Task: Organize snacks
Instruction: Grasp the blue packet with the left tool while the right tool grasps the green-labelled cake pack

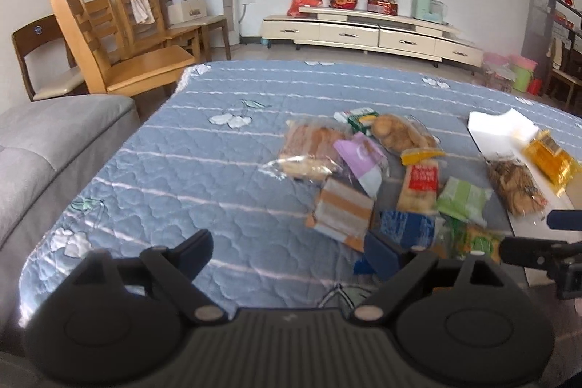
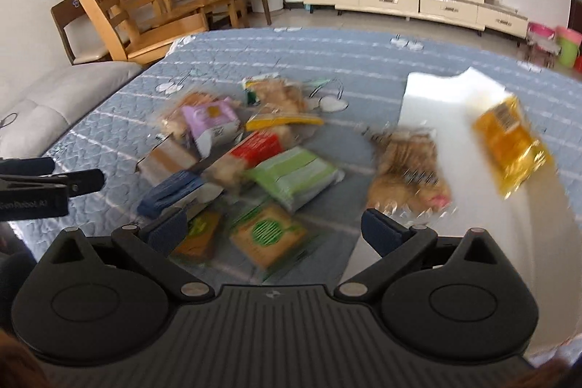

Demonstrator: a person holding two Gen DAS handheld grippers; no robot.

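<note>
Snacks [image 2: 254,166] heaped ahead of both wide, empty tongs, left [image 1: 291,253] and right [image 2: 272,228]; sorting apparently under way, next requiring descent onto one packet.

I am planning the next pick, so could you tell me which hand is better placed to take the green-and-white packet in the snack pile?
Right, probably. The right gripper, open and empty, has the green-and-white packet just ahead between its fingers. The left gripper, also open, faces mostly bare quilt.

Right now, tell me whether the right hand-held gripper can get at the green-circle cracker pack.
Probably yes: the right hand-held gripper is open, with the cracker pack just beyond it and nothing covering it.
</note>
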